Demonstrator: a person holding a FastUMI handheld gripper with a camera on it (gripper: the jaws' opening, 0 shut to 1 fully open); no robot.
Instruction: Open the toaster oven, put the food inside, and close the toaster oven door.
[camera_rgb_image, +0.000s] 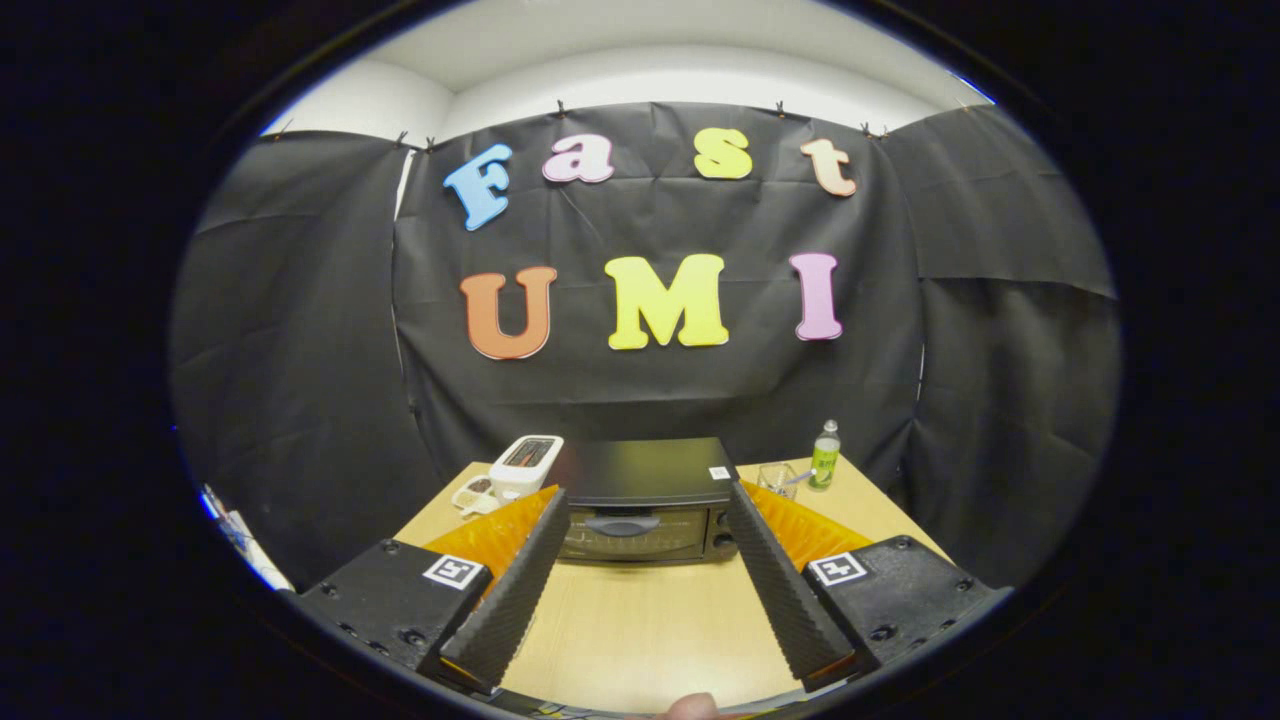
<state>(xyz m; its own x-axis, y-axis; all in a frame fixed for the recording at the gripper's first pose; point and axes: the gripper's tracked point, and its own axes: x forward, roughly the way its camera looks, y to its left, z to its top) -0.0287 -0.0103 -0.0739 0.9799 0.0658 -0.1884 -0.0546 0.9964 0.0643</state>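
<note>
Toaster oven (645, 500) beyond spread gripper (648, 500) fingers

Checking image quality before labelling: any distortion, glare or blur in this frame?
Gripper view: strong fisheye bending, the table edges curve; the toaster oven is sharp, its closed door dim with faint reflections; no harsh glare; the open claw fingers are sharp too.

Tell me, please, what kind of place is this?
Probably a staged recording booth with a kitchen-style setup: a table bearing a toaster oven, toaster and bottle, black cloth behind. The gripper is open, before the oven.
</note>
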